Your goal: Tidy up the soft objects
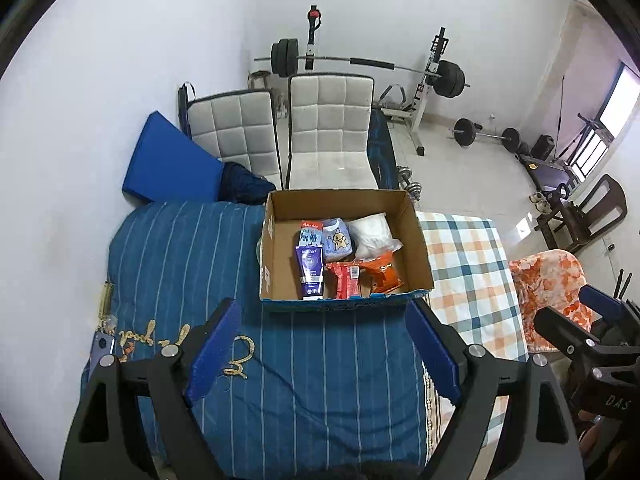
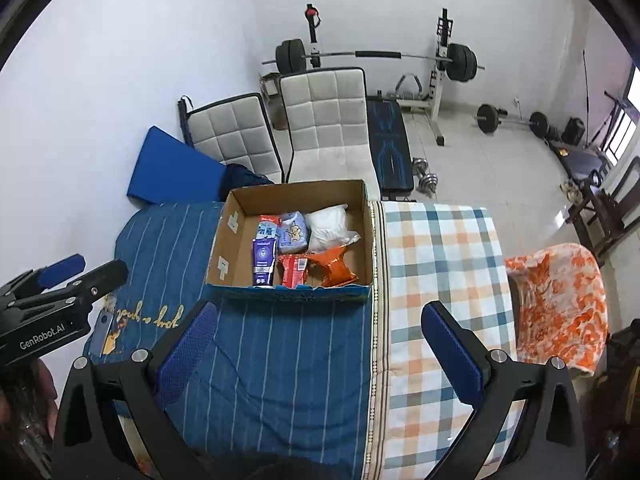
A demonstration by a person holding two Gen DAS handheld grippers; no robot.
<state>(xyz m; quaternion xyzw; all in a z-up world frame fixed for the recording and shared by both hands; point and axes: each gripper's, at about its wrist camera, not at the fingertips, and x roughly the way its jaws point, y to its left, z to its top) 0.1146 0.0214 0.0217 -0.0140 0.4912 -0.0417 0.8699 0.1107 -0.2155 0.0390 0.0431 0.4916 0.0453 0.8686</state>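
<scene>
I am holding my left gripper (image 1: pixel 324 344) and my right gripper (image 2: pixel 316 344) above a bed, both tilting down toward it, and the jaws of each are standing wide apart with nothing between them. Beneath me a blue striped blanket (image 1: pixel 320 360) is covering the left part of the bed, and a checked sheet (image 2: pixel 440 260) is covering the right part. A cardboard box (image 1: pixel 420 248) is sitting on the bed just beyond my jaws, at the seam between the two covers. Inside it the soft objects are lying packed together toward the right side: a purple tube (image 1: pixel 309 274), a milk pack (image 1: pixel 310 234), a pale blue packet (image 1: pixel 338 242), a white bag (image 1: pixel 372 232), a red packet (image 1: pixel 344 280) and an orange snack bag (image 1: pixel 384 276). The box's left portion is bare cardboard. An orange patterned cloth (image 2: pixel 556 300) is lying at the bed's right edge, well apart from the box. I am judging that the packing looks nearly finished. The risks I am seeing: reaching back in could crush the thin snack bag or snag the white bag's loose film, and nudging the box wall could slide it on the soft, yielding bedding, since nothing is bracing it.
</scene>
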